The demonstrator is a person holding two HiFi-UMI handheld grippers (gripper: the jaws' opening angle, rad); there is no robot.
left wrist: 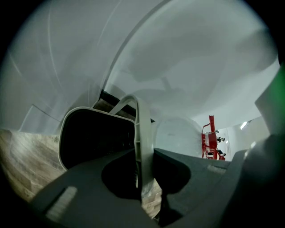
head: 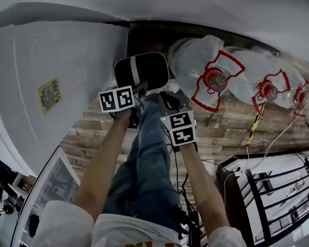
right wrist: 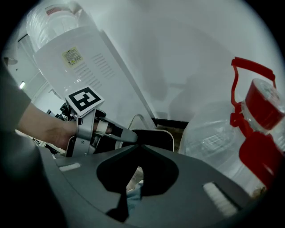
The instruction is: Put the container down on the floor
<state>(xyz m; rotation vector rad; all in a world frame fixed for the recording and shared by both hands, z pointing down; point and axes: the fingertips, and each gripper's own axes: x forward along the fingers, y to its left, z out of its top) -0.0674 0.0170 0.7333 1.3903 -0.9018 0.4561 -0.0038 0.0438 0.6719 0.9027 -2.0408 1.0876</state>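
The container (head: 143, 69) is a black bin with a white rim and a pale bail handle (left wrist: 141, 142). My left gripper (head: 137, 94) is shut on that handle, which runs up between the jaws in the left gripper view, with the black bin (left wrist: 95, 138) just beyond them. Whether the bin touches the wooden floor (head: 234, 121) I cannot tell. My right gripper (head: 169, 103) hovers just right of the left one, shut and holding nothing. In the right gripper view its jaws (right wrist: 139, 144) meet, and past them I see the left gripper (right wrist: 127, 136) and the bin (right wrist: 156, 139).
A white water dispenser (head: 51, 85) stands close on the left. Clear water jugs (head: 201, 65) with red caps and handles (head: 266, 89) lie against the white wall on the right. A black metal rack (head: 276, 199) and cables are at the lower right. The person's jeans leg (head: 149, 162) is below the grippers.
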